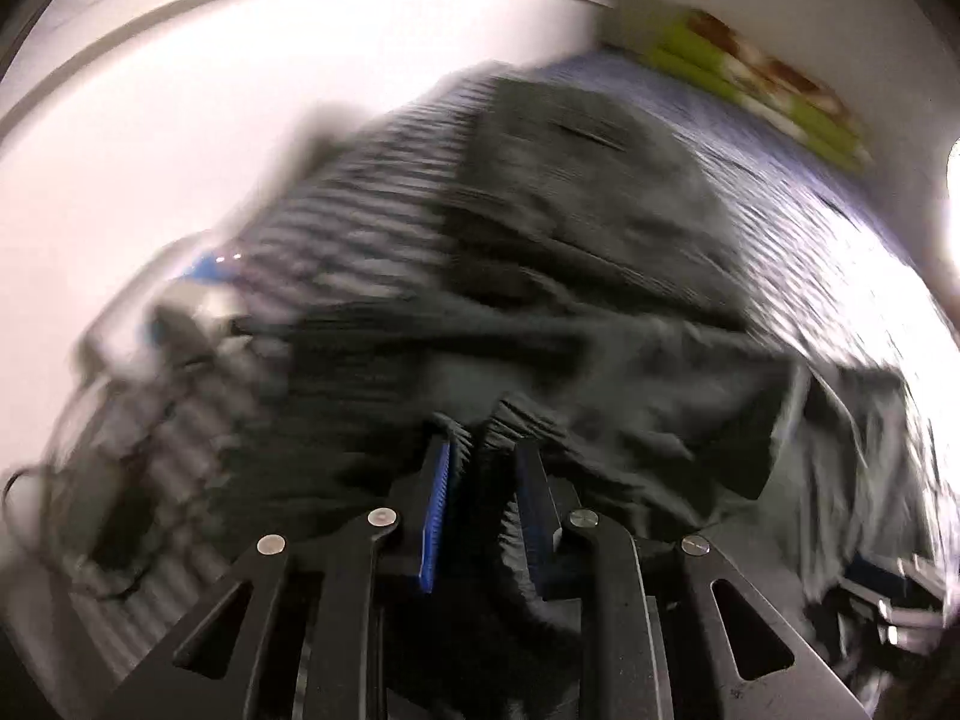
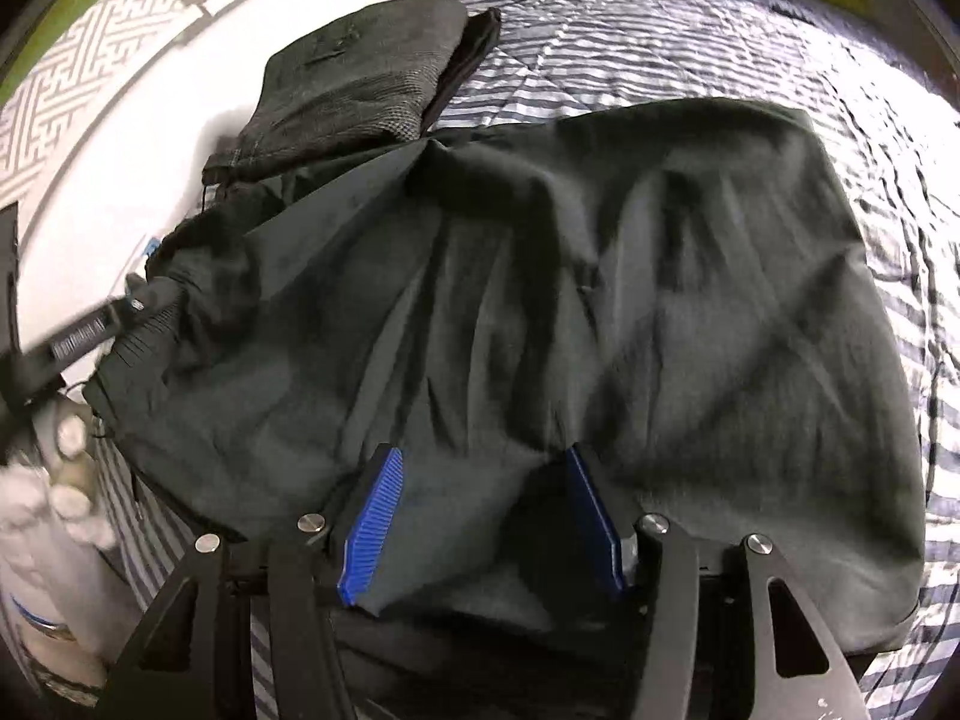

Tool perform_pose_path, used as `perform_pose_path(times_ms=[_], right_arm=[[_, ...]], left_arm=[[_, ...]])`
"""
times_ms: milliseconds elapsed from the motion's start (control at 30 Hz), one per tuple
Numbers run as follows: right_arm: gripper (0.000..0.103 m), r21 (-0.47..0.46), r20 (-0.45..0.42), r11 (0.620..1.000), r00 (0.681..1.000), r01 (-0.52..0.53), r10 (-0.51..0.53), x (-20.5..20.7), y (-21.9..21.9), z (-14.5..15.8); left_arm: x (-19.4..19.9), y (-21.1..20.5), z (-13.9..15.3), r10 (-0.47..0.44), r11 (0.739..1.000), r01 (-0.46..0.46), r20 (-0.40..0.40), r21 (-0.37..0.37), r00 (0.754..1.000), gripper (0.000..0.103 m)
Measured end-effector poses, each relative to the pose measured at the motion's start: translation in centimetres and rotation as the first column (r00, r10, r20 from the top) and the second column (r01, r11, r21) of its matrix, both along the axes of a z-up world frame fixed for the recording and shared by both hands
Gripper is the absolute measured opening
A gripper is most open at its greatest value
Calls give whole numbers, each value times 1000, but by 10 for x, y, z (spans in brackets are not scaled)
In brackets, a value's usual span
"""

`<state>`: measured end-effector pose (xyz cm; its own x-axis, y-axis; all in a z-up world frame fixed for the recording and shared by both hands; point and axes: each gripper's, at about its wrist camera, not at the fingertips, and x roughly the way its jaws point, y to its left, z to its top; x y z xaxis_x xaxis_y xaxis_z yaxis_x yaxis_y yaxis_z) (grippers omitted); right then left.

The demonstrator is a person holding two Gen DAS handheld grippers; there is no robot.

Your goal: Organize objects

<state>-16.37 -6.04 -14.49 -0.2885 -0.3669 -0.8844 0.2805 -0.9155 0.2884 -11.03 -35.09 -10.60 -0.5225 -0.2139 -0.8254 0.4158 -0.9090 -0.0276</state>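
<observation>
While both grippers point steeply down at the bed, the right gripper (image 2: 480,516) stands half-wide with a fold of the dark garment (image 2: 540,276) bunched between its pads; whether it pinches is hard to tell; the left gripper (image 1: 480,480) is narrowed on the ribbed hem at the garment's other end; the cloth stretches between them across the striped quilt (image 2: 660,48); beyond lies a folded dark piece (image 2: 360,78).
</observation>
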Motion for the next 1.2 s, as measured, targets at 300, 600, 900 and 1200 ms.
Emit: perform_pose_path(times_ms=[300, 600, 900, 1200], right_arm=[[52, -4, -42, 1000, 999, -21, 21, 16, -5, 7], [47, 65, -56, 994, 994, -92, 96, 28, -32, -2], [45, 86, -67, 987, 988, -133, 139, 34, -32, -5], [45, -86, -126, 995, 990, 57, -67, 44, 80, 41]], left_arm=[[28, 0, 38, 56, 996, -65, -141, -61, 988, 67], [-16, 71, -15, -286, 958, 284, 60, 40, 956, 67], [-11, 16, -13, -75, 987, 71, 19, 145, 997, 67], [-4, 36, 8, -216, 959, 221, -47, 179, 975, 68]])
